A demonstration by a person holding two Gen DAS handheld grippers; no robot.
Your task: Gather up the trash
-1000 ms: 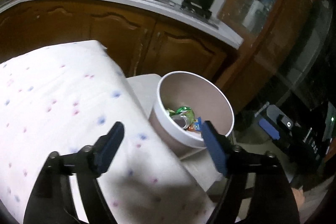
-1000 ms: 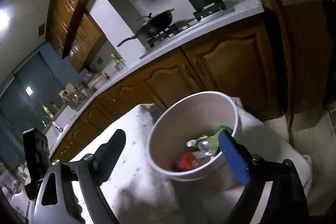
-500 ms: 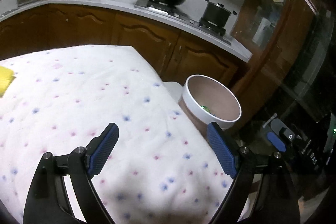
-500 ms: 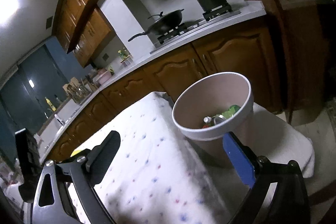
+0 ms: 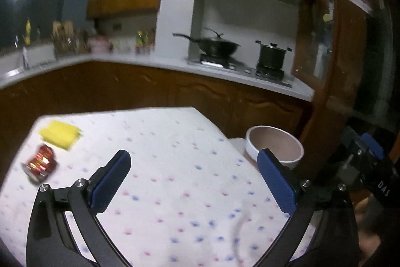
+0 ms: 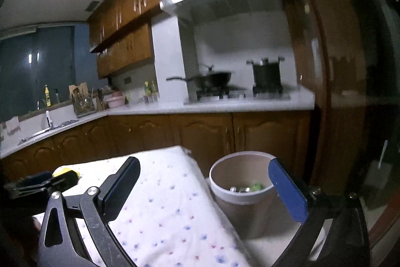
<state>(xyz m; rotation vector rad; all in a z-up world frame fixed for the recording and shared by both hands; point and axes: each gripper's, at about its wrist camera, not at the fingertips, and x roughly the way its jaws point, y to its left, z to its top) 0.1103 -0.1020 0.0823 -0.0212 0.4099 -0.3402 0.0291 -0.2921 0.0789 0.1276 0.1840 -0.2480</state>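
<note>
The left tool (image 5: 192,174) hangs above the surface (image 5: 175,192), its blue-padded jaws spread wide with nothing between them; they have just been opening further. The right tool (image 6: 202,179) stands the same way — jaws far apart, just been opening, empty — and through its gap show the edge of the cloth and the bin.

The surface wears a white cloth dotted with small pink and blue flowers. Toward its far left corner, in the left wrist view, lies a crushed red can (image 5: 40,164), shiny and somewhat blurred. Just beyond it, near but not clearly touching, sits a yellow sponge-like block (image 5: 61,134). The same yellow block shows in the right wrist view, half hidden behind the tip of the other tool.

The bin (image 6: 240,182) — a round white-rimmed tub with a brownish inside — stands off the right-hand edge of the surface, lower than the cloth top. In the right wrist view it holds some trash (image 6: 247,188): a bit of green and something silvery, too small to name. From the left wrist view its contents are hidden by the wall.

Behind runs a kitchen counter with wooden cupboard doors, a wok (image 5: 217,46) and a lidded black pot (image 5: 271,56) on the hob under a lit hood.
</note>
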